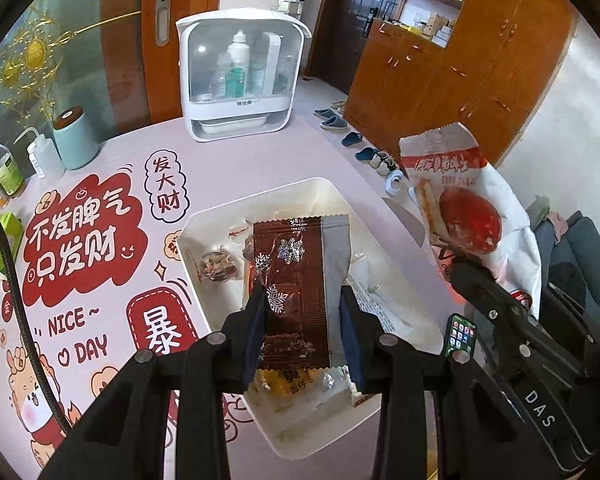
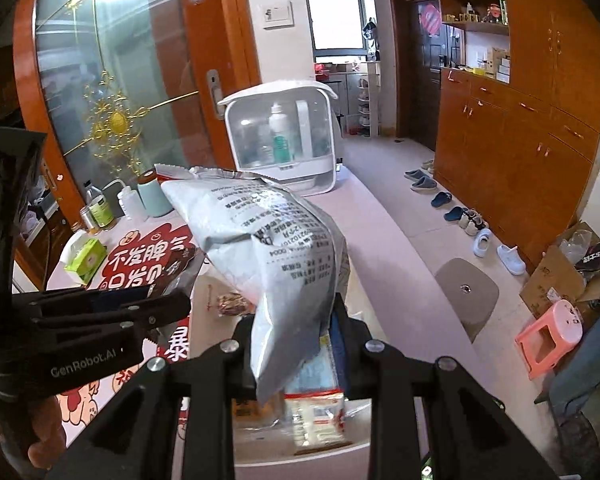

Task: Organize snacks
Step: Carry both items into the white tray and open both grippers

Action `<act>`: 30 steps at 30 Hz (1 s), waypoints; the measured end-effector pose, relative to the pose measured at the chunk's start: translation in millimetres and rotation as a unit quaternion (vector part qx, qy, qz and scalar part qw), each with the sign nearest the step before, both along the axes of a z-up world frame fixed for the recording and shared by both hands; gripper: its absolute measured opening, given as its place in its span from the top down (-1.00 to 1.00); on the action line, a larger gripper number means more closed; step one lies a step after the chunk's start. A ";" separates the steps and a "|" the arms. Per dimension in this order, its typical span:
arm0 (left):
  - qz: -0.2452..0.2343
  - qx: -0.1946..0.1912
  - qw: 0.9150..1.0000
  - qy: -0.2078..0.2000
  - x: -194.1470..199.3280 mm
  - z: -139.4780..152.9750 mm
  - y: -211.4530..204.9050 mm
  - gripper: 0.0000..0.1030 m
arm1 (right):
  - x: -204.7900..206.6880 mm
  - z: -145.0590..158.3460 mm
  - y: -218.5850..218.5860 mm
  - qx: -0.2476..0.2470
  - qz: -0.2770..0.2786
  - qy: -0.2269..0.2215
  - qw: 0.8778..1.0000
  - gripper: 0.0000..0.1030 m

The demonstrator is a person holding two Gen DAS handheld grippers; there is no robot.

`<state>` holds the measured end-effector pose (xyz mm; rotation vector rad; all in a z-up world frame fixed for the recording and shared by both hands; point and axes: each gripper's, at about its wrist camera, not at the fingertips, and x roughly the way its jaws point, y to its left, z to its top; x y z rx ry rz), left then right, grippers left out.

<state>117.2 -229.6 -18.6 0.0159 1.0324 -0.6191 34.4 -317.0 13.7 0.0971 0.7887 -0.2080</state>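
Left tool [image 1: 302, 320] nearest in left wrist view, clenched on brown snowflake wrapper [image 1: 296, 280], fingers pinching both long edges, pkt hanging right above white tray [image 1: 324, 188]. Tray already loaded: orange pkt [image 1: 296, 388] near front, small round nut snack [image 1: 216, 266] at back-left, white bags underneath. Tray sitting on pink printed counter [image 1: 100, 240]

Right tool [image 2: 296, 336] also clamped, grasping big silver bag [image 2: 268, 248] near its lower end, bag puffing up and tipped away toward the room. Same bag from left view showing red-and-white printed front [image 1: 460, 200], held up off to the right of tray, not touching it

Step in hand, as a guess: both pkts mid-transfer, about to go in tray. Next move probably calls for lowering brown wrapper flat onto the pile, then releasing; big bag needs more room, so prob. laid along tray's right side after, w/ care not to shove smaller pkts out

View diffs: left cam gives tray contents + bag's front + phone [image 1: 460, 336] at counter edge. Right cam gives only bag's grey text side, tray mostly blocked by it, but shows left tool [image 2: 140, 308] side-on w/ wrapper end poking out, plus floor stools [image 2: 466, 292]

Farther back on counter: mint canister [image 1: 76, 140], squeeze bottle [image 1: 40, 156], white cosmetics case [image 1: 240, 80]. Beyond: slippers [image 1: 332, 120] lined by wooden cabinets [image 1: 460, 72]
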 end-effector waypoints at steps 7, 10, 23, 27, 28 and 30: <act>0.016 0.017 1.000 0.012 7.3 -11.6 -14.7 0.34 | 12.0 -11.1 -16.6 0.009 0.001 0.018 1.000 0.48; 0.022 0.026 0.999 0.014 8.5 -15.9 -16.4 0.33 | 18.1 -17.2 -20.4 0.015 0.003 0.027 1.000 0.48; 0.074 0.033 0.996 0.035 14.6 -31.1 8.2 -0.77 | 36.5 -43.6 -17.9 0.006 0.011 0.075 0.997 -0.12; 0.090 0.041 0.994 0.040 9.8 -33.9 20.6 -0.77 | 30.9 -43.1 -13.2 0.010 0.014 0.076 0.997 -0.12; 0.092 0.043 0.994 0.037 7.3 -33.2 23.6 -0.77 | 29.4 -42.7 -11.9 0.011 0.015 0.076 0.997 -0.12; 0.094 0.047 0.994 0.031 3.5 -32.1 27.9 -0.77 | 26.9 -41.9 -9.8 0.017 0.014 0.076 0.997 -0.12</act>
